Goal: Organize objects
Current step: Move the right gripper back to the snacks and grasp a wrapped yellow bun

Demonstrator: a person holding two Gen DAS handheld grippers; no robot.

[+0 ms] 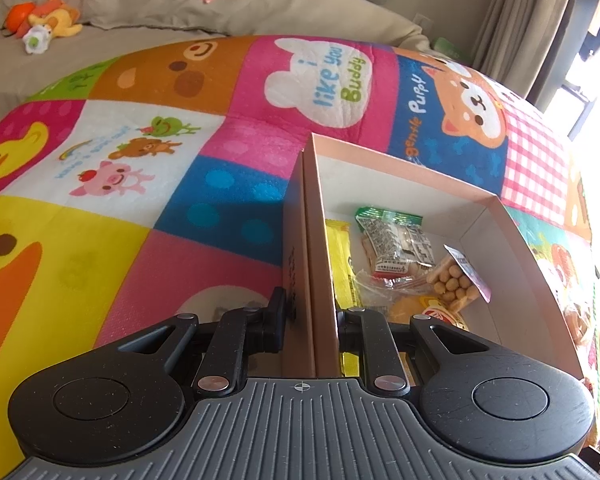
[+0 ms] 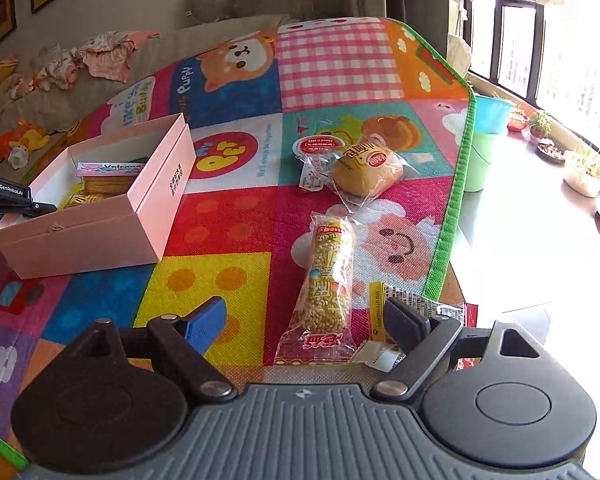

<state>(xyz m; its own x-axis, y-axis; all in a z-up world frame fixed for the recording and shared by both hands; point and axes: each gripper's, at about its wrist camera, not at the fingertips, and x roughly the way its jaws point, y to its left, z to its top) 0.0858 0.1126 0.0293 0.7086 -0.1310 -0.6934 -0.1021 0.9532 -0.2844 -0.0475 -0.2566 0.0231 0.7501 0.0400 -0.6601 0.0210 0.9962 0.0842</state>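
Observation:
A pink box [image 1: 404, 168] [image 2: 100, 224] sits on the colourful play mat and holds several snack packets [image 1: 396, 244]. My left gripper [image 1: 310, 312] is shut on the box's left wall, one finger outside and one inside. My right gripper [image 2: 304, 316] is open and empty, just above the near end of a long puffed-rice bar packet [image 2: 328, 276] lying on the mat. A wrapped bun [image 2: 366, 174] lies farther ahead, with a round-labelled packet [image 2: 316, 156] beside it. A flat packet [image 2: 416, 312] lies under the right finger.
The play mat [image 2: 228, 224] ends in a green edge [image 2: 456, 184] on the right, with bare floor, a green and blue bucket [image 2: 486, 136] and plant pots beyond. A sofa with plush toys [image 1: 48, 20] lies behind the mat.

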